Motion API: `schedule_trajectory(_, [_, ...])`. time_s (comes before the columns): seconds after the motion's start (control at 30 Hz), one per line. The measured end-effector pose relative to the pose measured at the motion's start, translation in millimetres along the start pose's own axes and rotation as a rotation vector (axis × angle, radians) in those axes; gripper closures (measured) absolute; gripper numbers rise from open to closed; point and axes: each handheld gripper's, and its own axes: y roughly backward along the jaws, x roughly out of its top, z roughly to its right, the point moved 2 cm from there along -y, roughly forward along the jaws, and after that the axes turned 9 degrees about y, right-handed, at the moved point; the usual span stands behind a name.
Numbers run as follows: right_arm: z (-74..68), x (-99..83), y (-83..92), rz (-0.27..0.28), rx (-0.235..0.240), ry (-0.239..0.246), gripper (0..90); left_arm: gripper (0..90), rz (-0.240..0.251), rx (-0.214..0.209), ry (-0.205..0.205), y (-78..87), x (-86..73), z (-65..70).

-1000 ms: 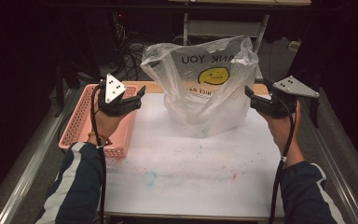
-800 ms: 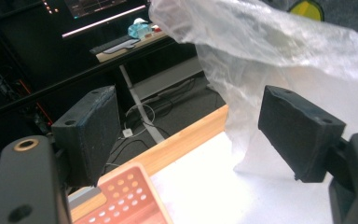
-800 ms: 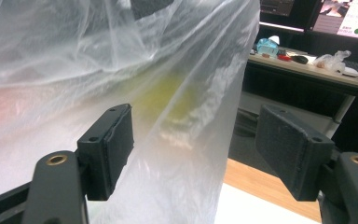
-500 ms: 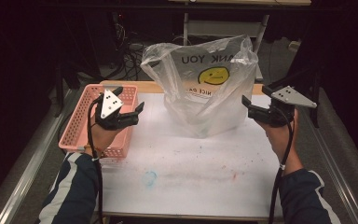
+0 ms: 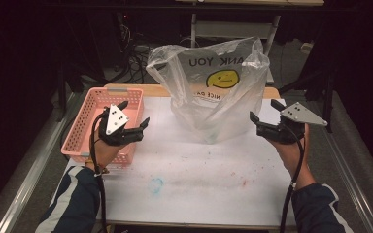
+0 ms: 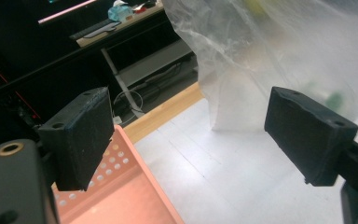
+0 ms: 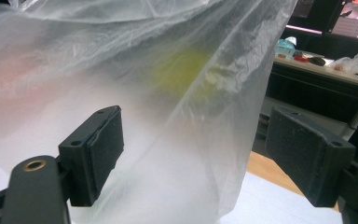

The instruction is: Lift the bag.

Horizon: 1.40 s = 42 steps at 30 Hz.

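Observation:
A clear plastic bag (image 5: pixel 216 87) with a yellow smiley and reversed "THANK YOU" print stands upright at the back middle of the white table (image 5: pixel 199 170). My left gripper (image 5: pixel 135 112) is open over the right edge of a pink basket (image 5: pixel 85 127), left of the bag and apart from it. My right gripper (image 5: pixel 264 110) is open just right of the bag's lower side. In the left gripper view the bag (image 6: pixel 279 51) is ahead beyond wide-apart jaws. The right gripper view has the bag (image 7: pixel 135 93) close in front, with nothing between the jaws.
The pink perforated basket (image 6: pixel 126 196) sits at the table's left edge and looks empty. A wooden strip (image 5: pixel 160 90) runs along the table's back. Metal rails (image 5: pixel 29 179) flank both sides. Faint blue and red stains (image 5: pixel 156 184) mark the tabletop. Dark shelving stands behind.
Both grippers have come down and toward me. The left one dropped from above the basket's far end to its right rim; the right one sank slightly beside the bag. Both stayed open.

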Motion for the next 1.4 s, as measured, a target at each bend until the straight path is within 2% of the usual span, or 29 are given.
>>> schedule_trajectory(0.1, [-1.3, -3.5, 5.3, 0.011, -0.008, 0.012, 20.3, 15.3, 0.0, -0.01, -0.006, 3.1, -3.0, 2.2])
schedule_trajectory(0.37, [-7.2, -11.3, 14.4, -0.007, 0.024, 0.016, 19.4, 15.3, 0.007, -0.025, -0.026, 13.7, -9.1, 8.8])
schedule_trajectory(0.67, [-16.8, -19.3, 23.8, -0.018, 0.046, 0.032, 19.3, 15.3, -0.022, -0.057, -0.038, 21.7, -20.2, 17.2])
schedule_trajectory(1.4, [-39.3, -49.1, 40.2, -0.054, 0.104, 0.067, 18.5, 15.3, -0.059, -0.066, -0.061, 41.3, -50.7, 30.0])
